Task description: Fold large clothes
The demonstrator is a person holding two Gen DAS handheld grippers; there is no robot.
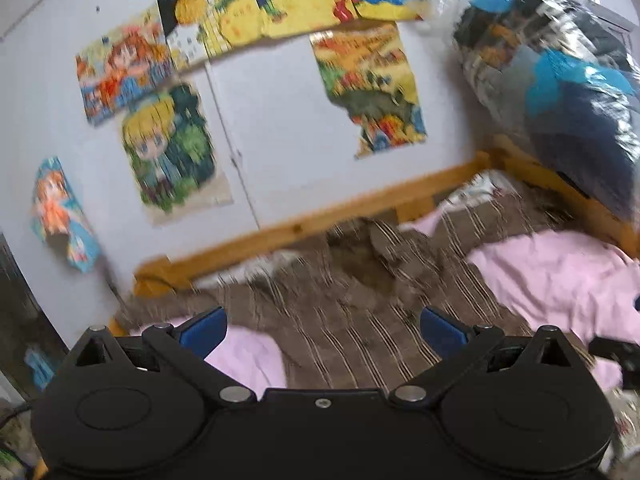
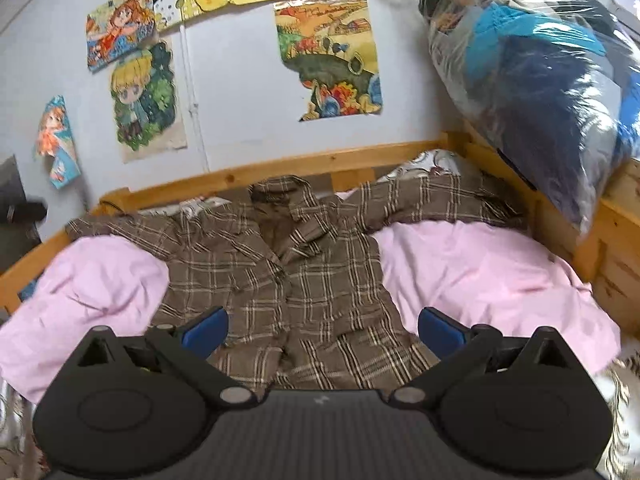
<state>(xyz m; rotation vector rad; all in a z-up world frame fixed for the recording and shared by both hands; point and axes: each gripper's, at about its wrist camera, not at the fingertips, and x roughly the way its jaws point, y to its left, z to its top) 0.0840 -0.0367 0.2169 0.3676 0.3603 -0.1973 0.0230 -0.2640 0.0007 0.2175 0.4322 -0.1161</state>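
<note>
Brown plaid button-up shirt (image 2: 288, 264) lies spread face-up on the pink sheet (image 2: 480, 272), collar toward the wooden bed rail (image 2: 280, 168). Left gripper (image 1: 323, 326) and right gripper (image 2: 322, 326) both have fingers apart, empty, hovering above the hem. Risk: grabbing sheet along with shirt, since the fabric is rumpled.

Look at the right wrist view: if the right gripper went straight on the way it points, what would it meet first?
Most likely the brown plaid shirt spread on the pink sheet; the open right gripper points at its middle. Depth is unclear.
</note>
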